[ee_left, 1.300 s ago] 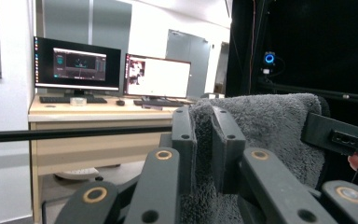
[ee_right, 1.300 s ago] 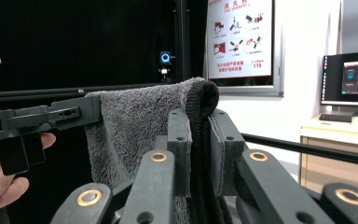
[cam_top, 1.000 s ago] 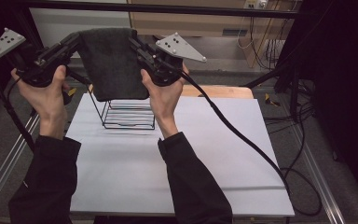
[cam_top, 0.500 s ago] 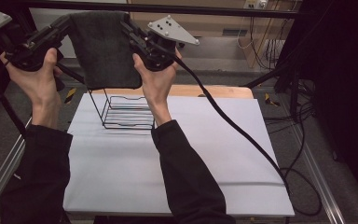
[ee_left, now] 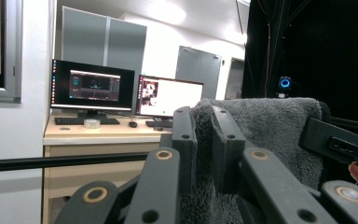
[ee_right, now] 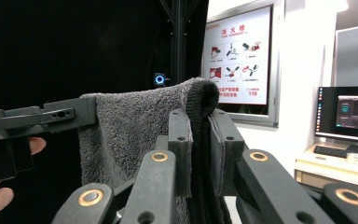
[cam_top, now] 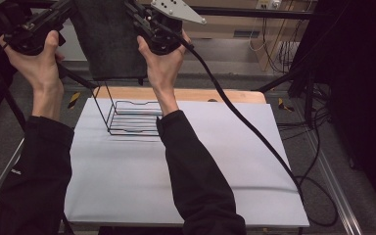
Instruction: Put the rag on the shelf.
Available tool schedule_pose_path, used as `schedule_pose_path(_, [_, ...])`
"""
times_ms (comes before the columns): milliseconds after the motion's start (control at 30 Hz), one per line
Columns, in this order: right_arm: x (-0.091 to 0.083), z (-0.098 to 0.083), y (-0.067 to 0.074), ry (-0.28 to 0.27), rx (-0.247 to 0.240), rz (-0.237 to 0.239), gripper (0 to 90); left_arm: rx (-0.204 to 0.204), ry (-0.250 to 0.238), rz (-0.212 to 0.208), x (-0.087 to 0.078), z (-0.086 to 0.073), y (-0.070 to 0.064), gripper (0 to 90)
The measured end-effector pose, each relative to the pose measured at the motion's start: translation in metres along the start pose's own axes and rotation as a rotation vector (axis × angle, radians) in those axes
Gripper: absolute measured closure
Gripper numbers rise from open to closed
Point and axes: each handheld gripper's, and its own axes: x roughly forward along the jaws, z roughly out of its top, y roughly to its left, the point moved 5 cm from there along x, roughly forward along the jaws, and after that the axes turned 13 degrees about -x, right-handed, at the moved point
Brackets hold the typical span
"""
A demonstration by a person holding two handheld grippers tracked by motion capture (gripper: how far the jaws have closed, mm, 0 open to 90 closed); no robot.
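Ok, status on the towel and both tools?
Left tool and right tool both shut on towel corners. Towel hangs spread above wire rack. Nothing in the way.

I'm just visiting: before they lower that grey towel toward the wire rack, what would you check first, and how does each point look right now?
1. Left gripper clamped on the towel: ok.
2. Right gripper clamped on the towel's other top corner: ok.
3. Towel stretched flat between both grippers, not bunched: ok.
4. Towel's lower edge clear of the rack: ok, it hangs above the top wire.
5. Rack upright on the white sheet: ok.
6. Cable lying away from the rack: ok.
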Motion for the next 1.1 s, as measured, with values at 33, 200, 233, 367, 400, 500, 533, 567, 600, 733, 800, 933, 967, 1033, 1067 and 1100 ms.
schedule_pose_path(33, [0.001, 0.0, -0.002, 0.0, 0.004, 0.001, 81.1, 0.002, -0.003, 0.001, 0.002, 0.001, 0.0, 81.4])
schedule_pose_path(200, [0.007, 0.002, -0.006, -0.011, 0.016, 0.006, 81.2, 0.0, -0.007, -0.001, 0.008, 0.005, 0.002, 81.4])
schedule_pose_path(233, [0.008, 0.002, -0.006, -0.012, 0.015, 0.005, 81.1, 0.0, -0.011, 0.0, 0.009, 0.006, 0.003, 81.4])
schedule_pose_path(367, [0.013, 0.0, -0.01, -0.001, 0.025, 0.007, 81.2, -0.004, -0.005, 0.001, 0.013, 0.005, 0.006, 81.4])
schedule_pose_path(400, [0.014, -0.001, -0.01, 0.002, 0.025, 0.006, 81.2, -0.003, -0.002, 0.006, 0.014, 0.003, 0.009, 81.3])
schedule_pose_path(500, [0.016, -0.005, -0.011, 0.013, 0.015, 0.01, 81.1, -0.01, 0.005, 0.012, 0.017, -0.001, 0.014, 81.4])
schedule_pose_path(533, [0.017, -0.007, -0.011, 0.018, 0.015, 0.011, 81.2, -0.009, 0.008, 0.016, 0.019, -0.002, 0.015, 81.4])
schedule_pose_path(567, [0.019, -0.008, -0.012, 0.021, 0.016, 0.01, 81.1, -0.012, 0.013, 0.016, 0.02, -0.003, 0.017, 81.3])
schedule_pose_path(600, [0.02, -0.01, -0.013, 0.027, 0.02, 0.009, 81.1, -0.014, 0.017, 0.02, 0.022, -0.003, 0.019, 81.4])
schedule_pose_path(733, [0.024, -0.017, -0.014, 0.046, 0.012, 0.008, 81.1, -0.019, 0.032, 0.032, 0.028, -0.007, 0.026, 81.3])
schedule_pose_path(800, [0.025, -0.02, -0.015, 0.051, 0.007, 0.007, 81.1, -0.027, 0.042, 0.035, 0.032, -0.01, 0.03, 81.3])
schedule_pose_path(933, [0.027, -0.027, -0.017, 0.07, 0.0, 0.006, 81.1, -0.011, 0.061, 0.043, 0.036, -0.015, 0.033, 81.4])
schedule_pose_path(967, [0.027, -0.029, -0.017, 0.074, 0.003, 0.005, 81.2, -0.007, 0.068, 0.041, 0.037, -0.017, 0.033, 81.3])
schedule_pose_path(1033, [0.026, -0.034, -0.018, 0.078, 0.014, 0.006, 81.1, 0.006, 0.068, 0.042, 0.037, -0.02, 0.034, 81.4])
schedule_pose_path(1067, [0.026, -0.036, -0.018, 0.081, 0.013, 0.007, 81.1, 0.005, 0.071, 0.041, 0.036, -0.022, 0.034, 81.3])
schedule_pose_path(1100, [0.025, -0.038, -0.018, 0.088, 0.01, 0.008, 81.1, 0.005, 0.078, 0.042, 0.036, -0.025, 0.035, 81.3])
